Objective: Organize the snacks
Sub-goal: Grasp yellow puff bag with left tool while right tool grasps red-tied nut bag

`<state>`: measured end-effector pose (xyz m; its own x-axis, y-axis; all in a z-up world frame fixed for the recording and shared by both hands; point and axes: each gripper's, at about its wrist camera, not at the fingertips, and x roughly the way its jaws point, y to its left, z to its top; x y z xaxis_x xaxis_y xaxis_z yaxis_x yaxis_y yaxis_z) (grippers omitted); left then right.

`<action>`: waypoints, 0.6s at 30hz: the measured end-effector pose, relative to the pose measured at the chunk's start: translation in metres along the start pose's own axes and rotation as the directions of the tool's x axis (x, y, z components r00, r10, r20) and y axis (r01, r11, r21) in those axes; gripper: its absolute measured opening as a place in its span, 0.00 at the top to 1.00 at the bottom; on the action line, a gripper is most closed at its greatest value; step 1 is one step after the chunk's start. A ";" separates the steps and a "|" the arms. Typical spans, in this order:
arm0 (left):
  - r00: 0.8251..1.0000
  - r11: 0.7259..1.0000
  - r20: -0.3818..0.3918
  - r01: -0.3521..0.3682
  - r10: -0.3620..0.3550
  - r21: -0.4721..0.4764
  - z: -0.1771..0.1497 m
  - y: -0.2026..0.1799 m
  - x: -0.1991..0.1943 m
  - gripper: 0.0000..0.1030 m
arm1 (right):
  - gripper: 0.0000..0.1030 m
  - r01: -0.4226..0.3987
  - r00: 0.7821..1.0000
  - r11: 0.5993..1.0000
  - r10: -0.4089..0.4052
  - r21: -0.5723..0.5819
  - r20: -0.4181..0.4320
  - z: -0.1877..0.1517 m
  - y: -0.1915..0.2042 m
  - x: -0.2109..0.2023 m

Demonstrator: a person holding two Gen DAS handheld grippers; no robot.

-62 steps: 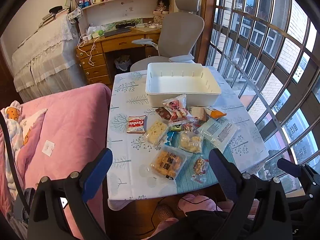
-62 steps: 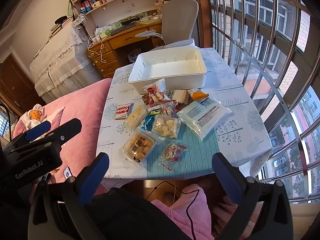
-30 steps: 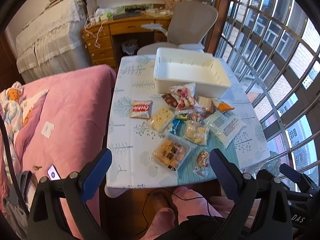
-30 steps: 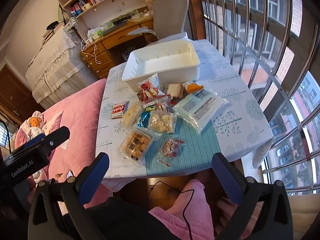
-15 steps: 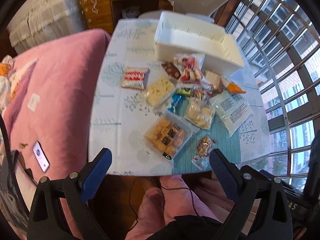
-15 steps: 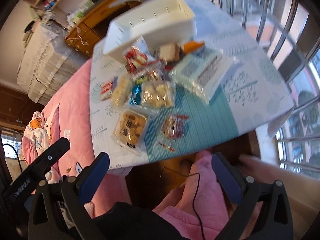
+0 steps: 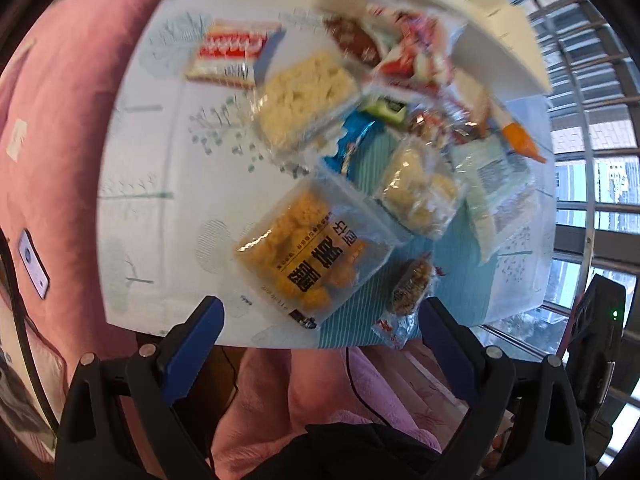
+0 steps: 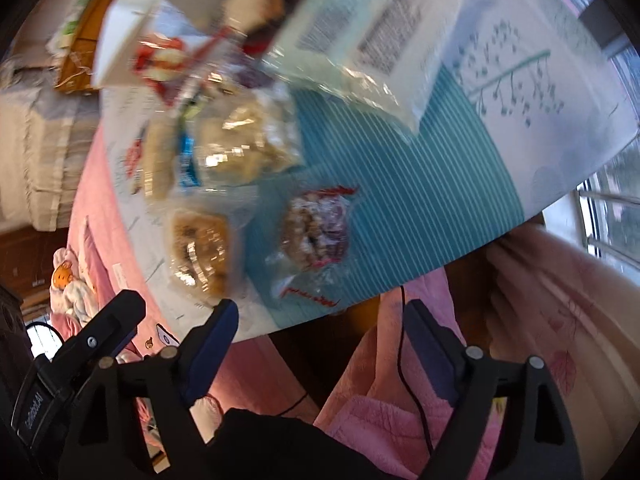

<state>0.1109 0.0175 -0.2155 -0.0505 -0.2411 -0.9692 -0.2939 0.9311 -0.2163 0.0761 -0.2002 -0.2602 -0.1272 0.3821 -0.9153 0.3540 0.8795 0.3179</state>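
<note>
Several snack packets lie in a loose pile on the table point(image 7: 152, 216). A clear bag of orange puffs point(image 7: 308, 256) lies nearest my left gripper point(image 7: 318, 320), which is open and empty just above the table's near edge. A small nut packet point(image 8: 316, 232) lies just ahead of my right gripper point(image 8: 320, 320), which is open and empty; this packet also shows in the left wrist view point(image 7: 412, 284). The white bin point(image 7: 432, 4) stands behind the pile. Both views are blurred.
A red cookie packet point(image 7: 232, 56) lies at the pile's left. A large pale bag point(image 8: 360, 28) lies at the right. A pink bed point(image 7: 52, 92) borders the table's left side. Window bars point(image 7: 592, 128) stand to the right. My pink-clad legs point(image 7: 332, 392) are below the table edge.
Both grippers have dropped toward the near edge of the table and tilted down. The snacks now fill the views. Nothing on the table has moved.
</note>
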 end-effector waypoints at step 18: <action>0.973 0.957 -0.220 -0.003 -0.064 -0.291 0.037 0.025 0.084 0.04 | 0.44 0.072 0.980 0.997 -0.069 0.007 -0.188 0.047 0.009 0.048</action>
<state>0.1349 0.0304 -0.3066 -0.2407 -0.3542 -0.9037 -0.5585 0.8120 -0.1695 0.1164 -0.1868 -0.3126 -0.3235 0.3667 -0.8723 0.3505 0.9027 0.2496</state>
